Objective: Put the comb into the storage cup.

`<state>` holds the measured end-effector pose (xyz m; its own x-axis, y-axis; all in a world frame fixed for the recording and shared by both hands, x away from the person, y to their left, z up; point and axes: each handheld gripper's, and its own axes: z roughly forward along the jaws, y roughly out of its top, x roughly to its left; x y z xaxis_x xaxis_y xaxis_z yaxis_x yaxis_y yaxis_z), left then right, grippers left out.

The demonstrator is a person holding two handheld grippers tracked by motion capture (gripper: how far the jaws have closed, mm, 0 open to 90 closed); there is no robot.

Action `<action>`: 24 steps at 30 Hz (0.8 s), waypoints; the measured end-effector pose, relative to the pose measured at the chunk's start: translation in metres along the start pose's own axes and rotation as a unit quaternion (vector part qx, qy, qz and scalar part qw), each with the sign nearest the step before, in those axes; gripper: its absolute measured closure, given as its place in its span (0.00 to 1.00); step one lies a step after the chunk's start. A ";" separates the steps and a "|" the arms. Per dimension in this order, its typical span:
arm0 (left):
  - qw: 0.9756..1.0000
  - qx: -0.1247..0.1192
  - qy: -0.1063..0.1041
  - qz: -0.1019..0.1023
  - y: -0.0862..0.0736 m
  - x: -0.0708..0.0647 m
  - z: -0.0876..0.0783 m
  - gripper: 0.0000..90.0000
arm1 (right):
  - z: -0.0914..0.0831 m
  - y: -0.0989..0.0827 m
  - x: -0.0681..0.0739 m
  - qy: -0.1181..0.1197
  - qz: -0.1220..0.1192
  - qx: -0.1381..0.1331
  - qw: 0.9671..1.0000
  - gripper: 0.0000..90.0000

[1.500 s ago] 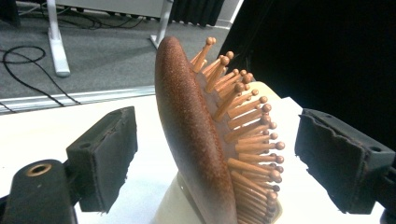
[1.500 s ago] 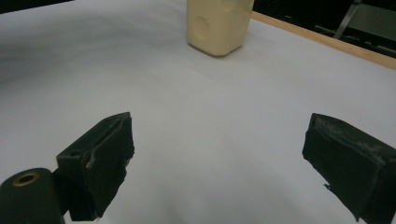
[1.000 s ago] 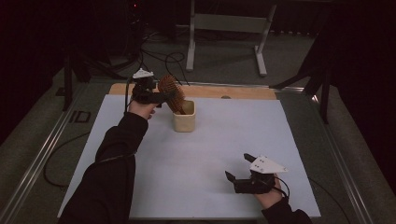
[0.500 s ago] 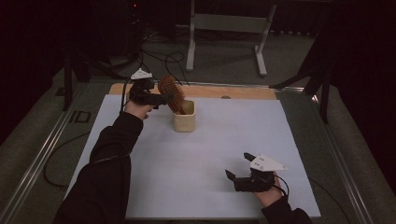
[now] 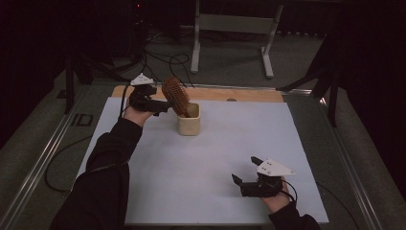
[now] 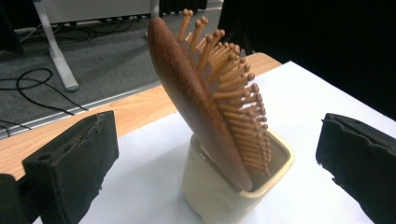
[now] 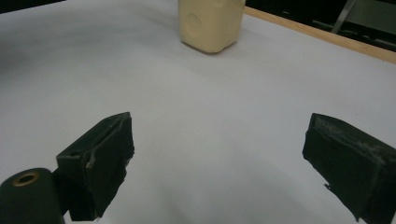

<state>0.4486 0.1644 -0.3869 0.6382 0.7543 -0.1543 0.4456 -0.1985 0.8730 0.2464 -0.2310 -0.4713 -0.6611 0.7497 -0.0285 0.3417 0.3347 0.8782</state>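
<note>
The left gripper hangs with its jaws spread wide and nothing between them, and the wooden hairbrush lies straight ahead of it, just beyond the jaw tips, standing handle-down in the cream cup. The brush's long axis runs steeply up from the cup and tilts toward this gripper's left jaw, bristles facing the right jaw. The right gripper, jaws also parted and empty, rests well back from the cup, so the left is plainly nearer.
</note>
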 end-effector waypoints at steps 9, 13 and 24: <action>1.000 0.005 -0.008 0.009 -0.006 -0.002 -0.008 0.00 | -0.001 0.001 0.000 -0.002 0.000 -0.002 1.000 0.10; 1.000 0.010 -0.015 0.016 -0.011 -0.004 -0.011 0.00 | 0.000 0.001 0.000 0.001 0.001 -0.002 1.000 0.10; 0.999 0.010 -0.038 0.024 -0.023 -0.006 -0.021 0.00 | 0.001 0.002 0.001 0.004 0.003 -0.001 1.000 0.10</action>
<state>0.4212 0.1771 -0.3966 0.7042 0.6946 -0.1471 0.4252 -0.2466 0.8708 0.2467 -0.2293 -0.4702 -0.6642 0.7473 -0.0198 0.3436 0.3287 0.8797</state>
